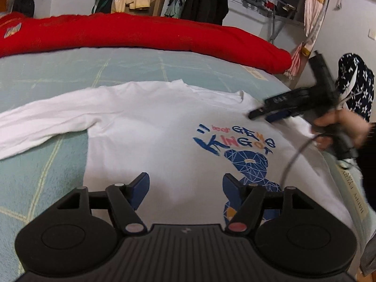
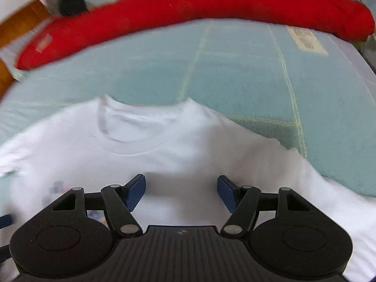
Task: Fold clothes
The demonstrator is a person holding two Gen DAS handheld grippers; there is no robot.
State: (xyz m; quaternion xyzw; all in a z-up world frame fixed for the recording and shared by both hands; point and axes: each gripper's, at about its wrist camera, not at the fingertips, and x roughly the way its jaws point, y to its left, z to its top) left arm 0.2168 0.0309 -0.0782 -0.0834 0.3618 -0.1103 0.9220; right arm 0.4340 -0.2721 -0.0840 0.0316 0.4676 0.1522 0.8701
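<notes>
1. Nearest the lens, the left gripper [image 1: 185, 189] hangs with jaws spread and empty over the white shirt [image 1: 164, 141].
2. That shirt lies flat, print up, on the teal bedcover [image 1: 70, 75].
3. A red quilt [image 1: 141, 33] lies along the far edge.
4. Right gripper [image 2: 181, 191], spread and empty, hovers below the collar [image 2: 131, 129].

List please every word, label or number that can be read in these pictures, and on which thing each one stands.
"bear GEMS KING OF", roughly, in blue, red and yellow letters: on the white shirt, above its blue bear print.
"HAPPY EVERY...", partly readable: on the label strip at the bed sheet edge.
Patch on the red quilt: too blurred.
Strip in the right wrist view: too blurred.
</notes>
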